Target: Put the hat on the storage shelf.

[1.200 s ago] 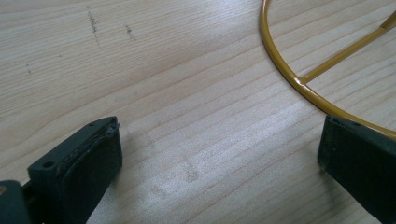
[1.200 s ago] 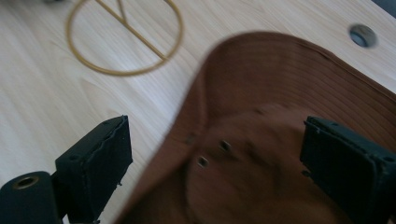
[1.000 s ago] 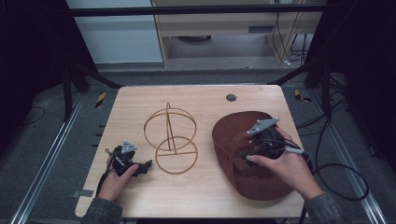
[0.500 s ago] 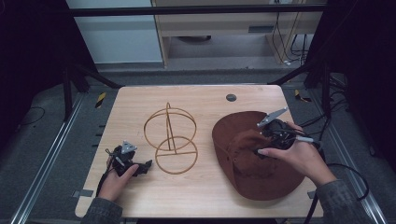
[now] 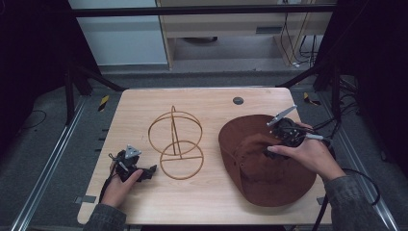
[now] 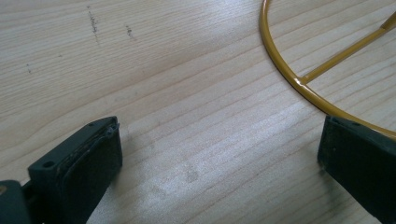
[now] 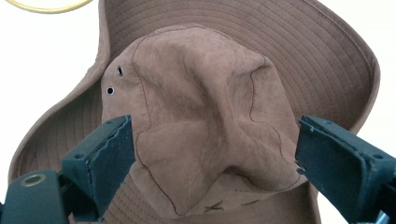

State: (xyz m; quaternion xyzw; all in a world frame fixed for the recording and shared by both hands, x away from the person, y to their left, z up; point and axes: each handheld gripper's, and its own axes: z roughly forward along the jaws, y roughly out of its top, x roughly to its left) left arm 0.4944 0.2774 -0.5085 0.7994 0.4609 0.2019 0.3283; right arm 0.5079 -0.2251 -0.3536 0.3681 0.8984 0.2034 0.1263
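1. Broadly, the wooden worktop (image 5: 144, 108) carries everything, with a small dark disc (image 5: 238, 100) near its far edge.
2. On its right half lies the brown hat (image 5: 269, 175), brim spread flat and the crumpled crown (image 7: 201, 116) pushed up in the middle.
3. Left of the hat stands the gold wire stand (image 5: 175, 142), one ring flat on the wood and another upright.
4. Over the hat's far right part hovers the right gripper (image 5: 284, 137); in the right gripper view its fingers (image 7: 100, 158) have just been opening and stand wide on either side of the crown, not pressing it.
5. At the near left the left gripper (image 5: 139, 172) rests low on the wood, its fingers (image 6: 79, 163) wide apart with bare worktop between them, the stand's flat ring just beside the right-hand one and the hat well apart.
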